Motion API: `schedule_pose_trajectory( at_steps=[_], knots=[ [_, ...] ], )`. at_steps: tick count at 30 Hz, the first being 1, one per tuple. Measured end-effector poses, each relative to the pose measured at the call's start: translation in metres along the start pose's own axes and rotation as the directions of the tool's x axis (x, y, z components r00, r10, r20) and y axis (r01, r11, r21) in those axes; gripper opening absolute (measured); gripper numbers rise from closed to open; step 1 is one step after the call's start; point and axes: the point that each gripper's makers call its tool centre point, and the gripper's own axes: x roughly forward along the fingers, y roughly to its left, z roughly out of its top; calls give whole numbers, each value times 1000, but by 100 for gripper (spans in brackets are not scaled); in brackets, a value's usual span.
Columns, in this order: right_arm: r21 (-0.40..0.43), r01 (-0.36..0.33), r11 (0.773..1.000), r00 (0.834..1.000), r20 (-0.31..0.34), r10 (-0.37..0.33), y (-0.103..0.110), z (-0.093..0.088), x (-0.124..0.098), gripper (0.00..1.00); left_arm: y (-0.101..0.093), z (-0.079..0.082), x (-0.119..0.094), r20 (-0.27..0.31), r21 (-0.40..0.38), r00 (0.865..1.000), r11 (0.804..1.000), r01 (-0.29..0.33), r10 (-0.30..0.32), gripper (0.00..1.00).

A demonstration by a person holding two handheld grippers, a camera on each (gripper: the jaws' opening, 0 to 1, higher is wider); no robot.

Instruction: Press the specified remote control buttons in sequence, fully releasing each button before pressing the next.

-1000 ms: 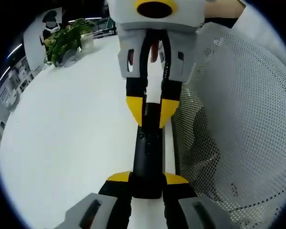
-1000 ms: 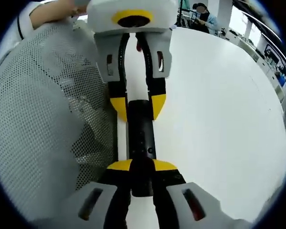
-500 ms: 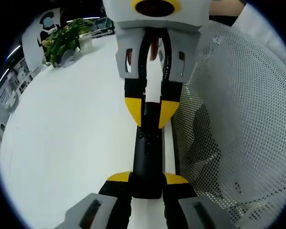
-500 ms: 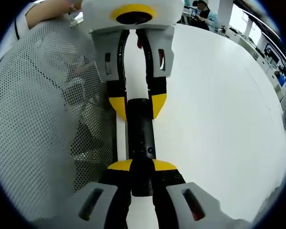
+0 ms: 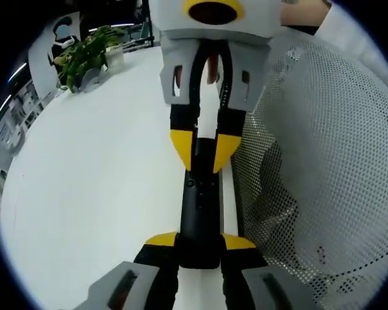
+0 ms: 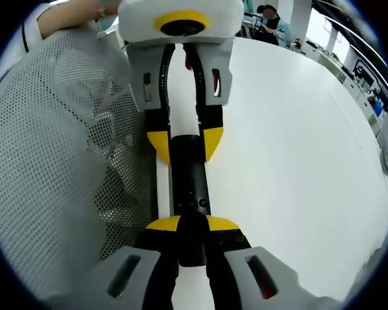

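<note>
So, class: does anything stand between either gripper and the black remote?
Nothing visible does. The left gripper is shut on one end of the remote control and the right gripper on the other, above the white table.

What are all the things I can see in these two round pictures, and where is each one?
Remote control: one, black, long and slim, held off the table between the two grippers, one at each end.
Table: one, white, wide, under everything.
Potted plant: one, green leaves, at the far edge of the table in the left gripper view.
Mesh garment: one, white with small holes, on the person beside the table.
Person in the background: one, blue top, beyond the table's far end in the right gripper view.
Left gripper: one, grey with yellow-tipped black jaws, shut on one end of the remote control.
Right gripper: one, same colours, shut on the other end.
</note>
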Motion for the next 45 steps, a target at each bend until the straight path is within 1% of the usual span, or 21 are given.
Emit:
schedule_pose_trajectory(
  at_steps=[1, 3, 6, 7, 8, 10, 11, 12, 14, 17, 20, 22, 26, 30, 32, 34, 38, 42, 45],
  knots=[
    [4, -3, 1000, 1000, 8, 3, 0, 0, 0, 12, 0, 0, 0, -2, 2, 1000, 1000, 0, 0, 24],
    [42, -8, 999, 1000, 31, 7, -2, 1, 0, 11, 1, 0, 0, -3, -1, 1000, 1000, 2, -2, 24],
    [54, -5, 999, 998, 63, 2, -3, 1, -1, 9, 1, 0, 0, 7, -9, 1000, 1000, 3, -3, 24],
    [86, -10, 996, 997, 81, 3, -4, 1, -1, 9, 1, 0, 0, 5, -6, 1000, 1000, 4, -4, 24],
    [83, -9, 997, 997, 78, 2, -4, 0, -1, 8, 1, 0, 1, 2, -6, 1000, 1000, 5, -5, 24],
    [39, -6, 999, 998, 57, 4, -3, 1, 0, 8, 1, 0, 1, 0, -6, 1000, 1000, 6, -6, 24],
    [2, 6, 1000, 999, 32, -6, -3, 1, 0, 8, 1, 0, 1, -4, -4, 1000, 1000, 6, -6, 24],
    [-14, 17, 1000, 1000, 20, -17, -3, 2, 0, 8, 1, 0, 2, -12, 4, 1000, 1000, 6, -6, 24],
    [-12, 37, 999, 999, 11, -36, -1, 2, 1, 8, 2, 0, 2, -16, 5, 1000, 1000, 6, -6, 24],
    [-15, 46, 999, 999, -9, -46, -1, 3, 1, 8, 2, 0, 2, -16, 16, 1000, 1000, 6, -6, 24],
    [-41, 24, 999, 997, -70, -26, -2, 3, 2, 8, 2, -1, 2, -11, 9, 1000, 1000, 6, -6, 24],
    [-51, 10, 999, 995, -97, -15, -1, 4, 3, 8, 2, -2, 1, -13, 5, 1000, 1000, 5, -5, 24],
    [-36, 4, 999, 994, -106, -8, -1, 3, 2, 9, 2, -3, 2, -13, 9, 1000, 1000, 0, 1, 24],
    [-20, 4, 1000, 998, -65, -6, -2, 2, 1, 8, 2, -3, 2, -4, 4, 1000, 1000, 0, 0, 24],
    [17, 7, 1000, 999, -48, -6, -2, 2, 0, 8, 2, -3, 1, -4, 1, 1000, 1000, 1, -1, 24],
    [-2, 12, 1000, 999, -38, -12, -1, 2, 0, 8, 2, -3, 2, -11, 7, 1000, 1000, -1, 1, 24],
    [-3, 18, 1000, 999, -27, -18, -1, 2, 0, 8, 1, -2, 2, -23, 6, 1000, 1000, -1, 2, 24],
    [15, 20, 1000, 1000, -4, -20, -1, -2, -3, 8, 1, -1, 1, -9, -9, 1000, 1000, -2, 2, 24],
    [9, 20, 1000, 1000, 7, -20, -1, -2, -2, 8, 1, 0, 2, -6, -12, 1000, 1000, 0, 0, 24]
  ],
)
